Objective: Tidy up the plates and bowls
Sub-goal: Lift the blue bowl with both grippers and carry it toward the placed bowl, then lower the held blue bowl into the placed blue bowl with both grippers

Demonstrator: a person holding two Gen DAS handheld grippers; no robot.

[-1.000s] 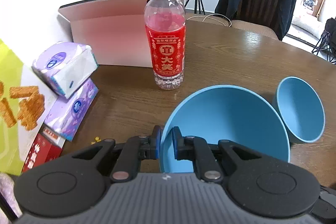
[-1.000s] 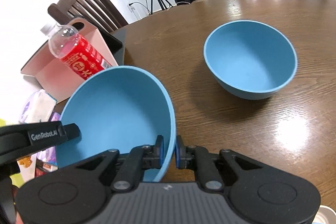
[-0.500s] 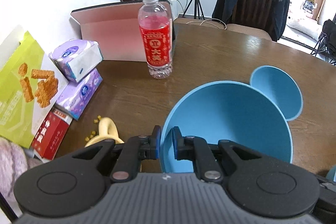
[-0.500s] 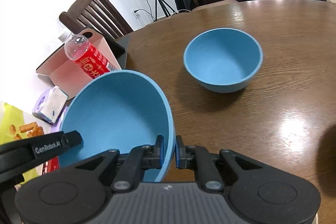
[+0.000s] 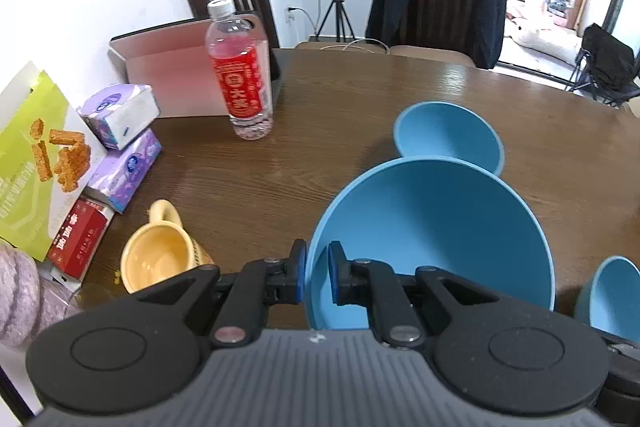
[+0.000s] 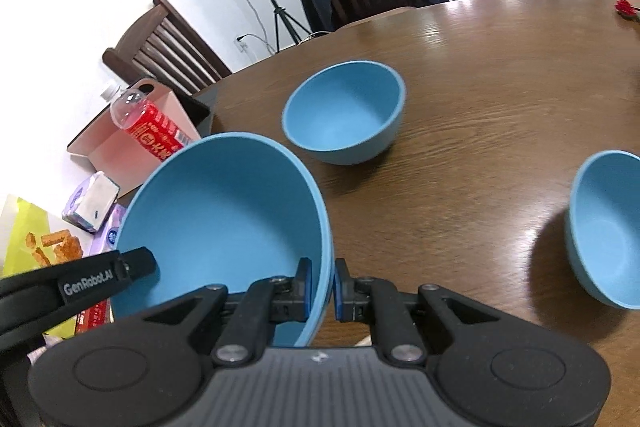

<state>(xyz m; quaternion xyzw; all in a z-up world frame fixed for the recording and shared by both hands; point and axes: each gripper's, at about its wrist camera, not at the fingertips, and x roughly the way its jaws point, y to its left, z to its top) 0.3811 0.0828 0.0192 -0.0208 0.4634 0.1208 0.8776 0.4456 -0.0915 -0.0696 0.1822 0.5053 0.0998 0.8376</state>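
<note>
Blue bowls, three in count; one carried between two grippers above a brown wooden table [image 6: 500, 75].

Large bowl [image 5: 432, 227]: left gripper [image 5: 317, 277] and right gripper [image 6: 322, 285] each clamped on opposite sides of its thin rim, likely so it rides level and tilted clear of the tabletop. Two smaller bowls rest upright on the table: far bowl [image 6: 344, 115] ahead, near bowl [image 6: 608, 227] at right, probably stacking targets. Also: one bottle [image 5: 240, 75], one yellow mug [image 5: 160, 251].
</note>
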